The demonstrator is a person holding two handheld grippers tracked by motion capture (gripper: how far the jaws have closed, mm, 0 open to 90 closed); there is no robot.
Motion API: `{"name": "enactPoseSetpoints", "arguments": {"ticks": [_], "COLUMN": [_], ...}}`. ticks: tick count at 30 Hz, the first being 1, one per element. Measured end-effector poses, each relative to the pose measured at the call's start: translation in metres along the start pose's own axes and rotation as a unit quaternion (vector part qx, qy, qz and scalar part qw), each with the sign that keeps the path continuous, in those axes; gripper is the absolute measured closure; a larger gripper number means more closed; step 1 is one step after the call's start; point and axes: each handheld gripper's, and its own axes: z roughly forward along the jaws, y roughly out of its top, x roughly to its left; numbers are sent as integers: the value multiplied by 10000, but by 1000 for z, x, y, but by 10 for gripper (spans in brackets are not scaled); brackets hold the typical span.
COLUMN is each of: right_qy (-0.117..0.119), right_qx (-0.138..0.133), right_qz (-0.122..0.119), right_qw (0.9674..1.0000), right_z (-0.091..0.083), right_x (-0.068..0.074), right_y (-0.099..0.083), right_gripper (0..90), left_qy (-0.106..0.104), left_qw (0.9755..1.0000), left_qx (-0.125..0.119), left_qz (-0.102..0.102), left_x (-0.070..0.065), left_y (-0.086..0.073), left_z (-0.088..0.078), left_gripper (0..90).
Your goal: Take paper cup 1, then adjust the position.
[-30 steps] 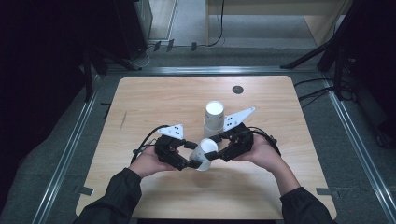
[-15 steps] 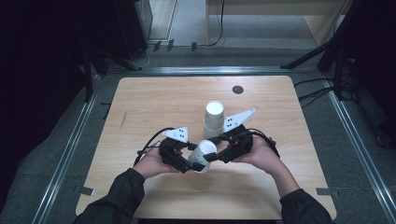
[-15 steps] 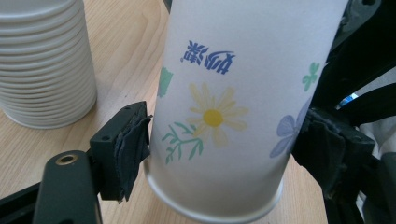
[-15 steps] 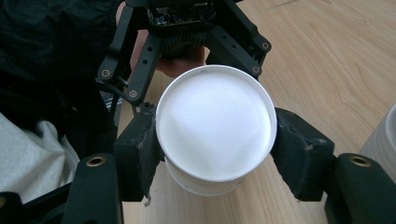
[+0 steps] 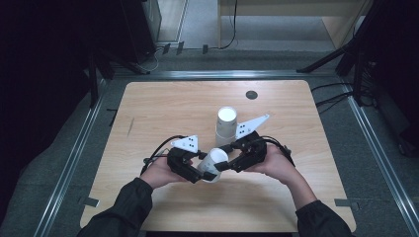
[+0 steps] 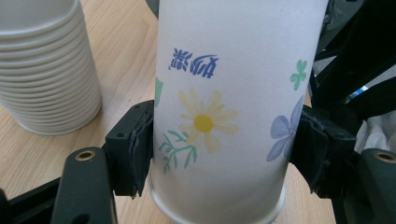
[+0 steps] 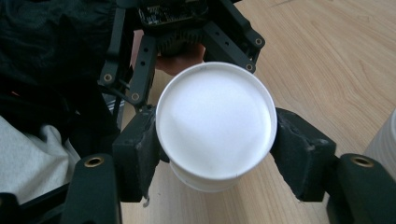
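Note:
A white paper cup [image 5: 213, 163] with a flower print is held above the table between my two grippers. My left gripper [image 6: 219, 149] has just been closing, and its pads now press the cup [image 6: 219, 116] on both sides near the rim. My right gripper [image 7: 215, 149] has just been opening. Its pads flank the cup's base end [image 7: 215, 121] closely without squeezing it. In the high view the left gripper [image 5: 200, 170] and right gripper [image 5: 228, 163] meet at the cup near the table's front.
A stack of upside-down paper cups [image 5: 226, 126] stands just behind the hands, also seen as the stack [image 6: 46, 70] in the left gripper view. A small dark disc [image 5: 251, 94] lies near the far edge of the wooden table [image 5: 163, 108]. Metal rails and dark floor surround it.
The cup has sunk a little and shifted toward the left gripper. Both hands have stayed about where they were.

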Motion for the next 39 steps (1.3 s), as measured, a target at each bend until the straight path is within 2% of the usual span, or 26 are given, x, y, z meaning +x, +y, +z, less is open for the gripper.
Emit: {"name": "enactPoseSetpoints", "arguments": {"ticks": [1, 6, 9, 11, 14, 16, 19, 20, 24, 29, 32, 34, 35, 39], "right_qy": [-40, -147, -197, -315, -451, -490, -540, -549, -556, -592, -585, -558, -558, -521], "right_qx": [5, 50, 55, 122, 163, 181, 164, 166, 163, 93, 60, 90, 90, 144], "right_qz": [-24, -58, -88, -105, -206, -186, -174, -191, -200, -195, -220, -224, -224, -270], "right_qw": [10000, 9999, 9998, 9994, 9986, 9985, 9983, 9982, 9981, 9980, 9980, 9981, 9981, 9982], "right_z": [0, -2, -3, -4, -5, -6, -7, -7, -5, -3, -2, 1, 1, 7], "right_x": [0, -2, -1, 0, 1, 2, 3, 3, 2, 1, -1, -1, -1, -2], "right_y": [0, -4, -7, -10, -11, -12, -17, -18, -20, -20, -20, -20, -20, -20], "right_gripper": [274, 229, 227, 240, 243, 243, 244, 245, 246, 250, 252, 253, 253, 252], "left_qy": [-10, -4, 0, 21, 4, 12, 71, 71, 151, 111, 263, 278, 278, 261], "left_qw": [10000, 9999, 9999, 9996, 9994, 9991, 9968, 9968, 9936, 9918, 9853, 9809, 9809, 9769], "left_qx": [-17, 57, 75, 243, 327, 409, 789, 789, 1099, 1255, 1665, 1901, 1901, 2095], "left_qz": [-54, -137, -151, -155, -133, -98, 51, 51, 207, 211, 265, 310, 310, 337], "left_x": [1, 4, 5, 7, 8, 9, 11, 11, 12, 13, 11, 9, 9, 6], "left_y": [0, 2, 4, 8, 11, 13, 23, 23, 36, 39, 36, 34, 34, 33], "left_z": [-2, -11, -15, -20, -26, -28, -34, -34, -38, -35, -28, -23, -23, -16], "left_gripper": [292, 293, 293, 292, 293, 293, 293, 293, 292, 291, 291, 291, 290, 290]}}
